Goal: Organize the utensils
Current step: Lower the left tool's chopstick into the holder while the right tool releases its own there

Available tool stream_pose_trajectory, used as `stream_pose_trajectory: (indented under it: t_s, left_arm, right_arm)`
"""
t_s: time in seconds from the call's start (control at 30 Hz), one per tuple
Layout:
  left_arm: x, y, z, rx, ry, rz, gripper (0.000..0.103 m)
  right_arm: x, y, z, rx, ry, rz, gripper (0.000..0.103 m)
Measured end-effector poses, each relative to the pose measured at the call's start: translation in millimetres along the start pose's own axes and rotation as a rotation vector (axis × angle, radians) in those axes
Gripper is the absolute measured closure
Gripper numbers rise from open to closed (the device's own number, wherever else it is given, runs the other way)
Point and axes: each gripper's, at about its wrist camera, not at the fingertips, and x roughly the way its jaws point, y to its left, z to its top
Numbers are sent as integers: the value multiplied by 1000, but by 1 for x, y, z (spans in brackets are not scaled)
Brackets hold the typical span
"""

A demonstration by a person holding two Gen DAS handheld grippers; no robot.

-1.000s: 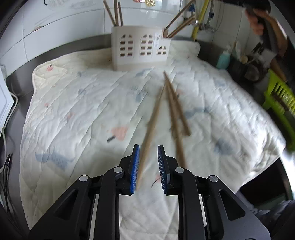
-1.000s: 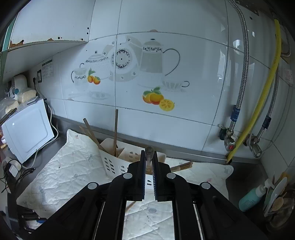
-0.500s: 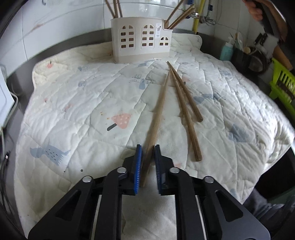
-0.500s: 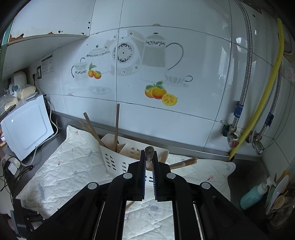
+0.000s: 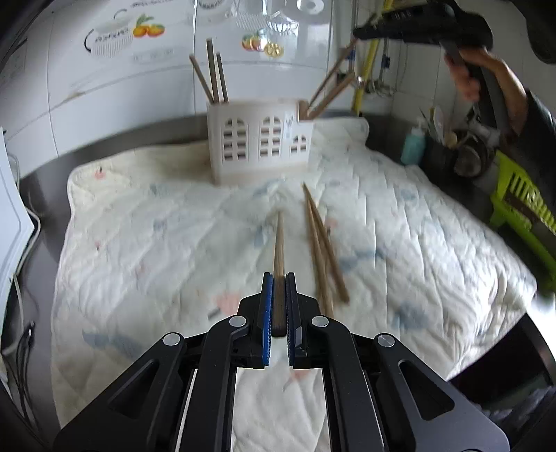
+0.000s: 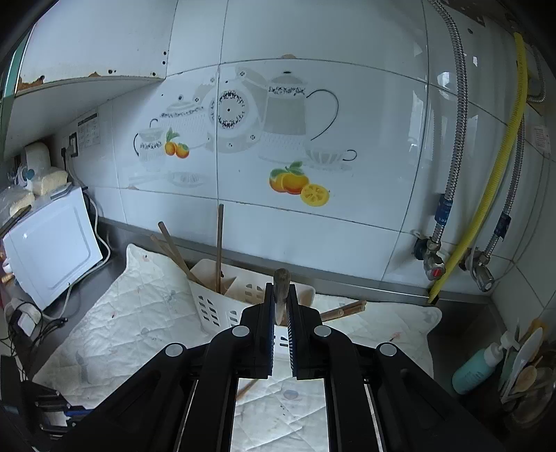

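My left gripper [image 5: 279, 288] is shut on a wooden chopstick [image 5: 278, 243] and holds it lifted, its tip pointing at the white utensil holder [image 5: 259, 142]. Two more chopsticks [image 5: 323, 250] lie on the quilted mat [image 5: 139, 226] just to the right. The holder has chopsticks standing at its left end and leaning out at its right. My right gripper [image 6: 281, 295] is shut on the end of a chopstick [image 6: 280, 278], high above the holder [image 6: 222, 306]. The right gripper also shows in the left wrist view [image 5: 417, 26].
A white appliance [image 6: 52, 243] stands left of the mat with cables beside it. A teal bottle [image 6: 476, 368] and a pot of utensils [image 5: 462, 153] sit at the right. A green rack [image 5: 521, 205] is at the far right. Hoses and taps [image 6: 451, 208] run along the tiled wall.
My left gripper closed on the chopstick on the mat and lifted it, swinging its tip up toward the holder. The right gripper stayed shut on its chopstick, nearly still.
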Motion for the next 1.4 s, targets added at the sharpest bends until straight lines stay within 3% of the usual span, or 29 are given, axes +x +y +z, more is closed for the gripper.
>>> stream_pose_trajectory:
  t_s: [0.77, 1.2, 1.4]
  left_arm:
    - [-10, -3, 152, 49, -173, 32, 98]
    - [-35, -8, 230, 86, -345, 76, 98]
    - [-2, 12, 252, 49, -264, 103, 98]
  right_arm:
    - [12, -7, 18, -1, -21, -9, 97]
    - [46, -15, 11, 28, 19, 22, 97]
    - [57, -15, 7, 28, 31, 27, 96]
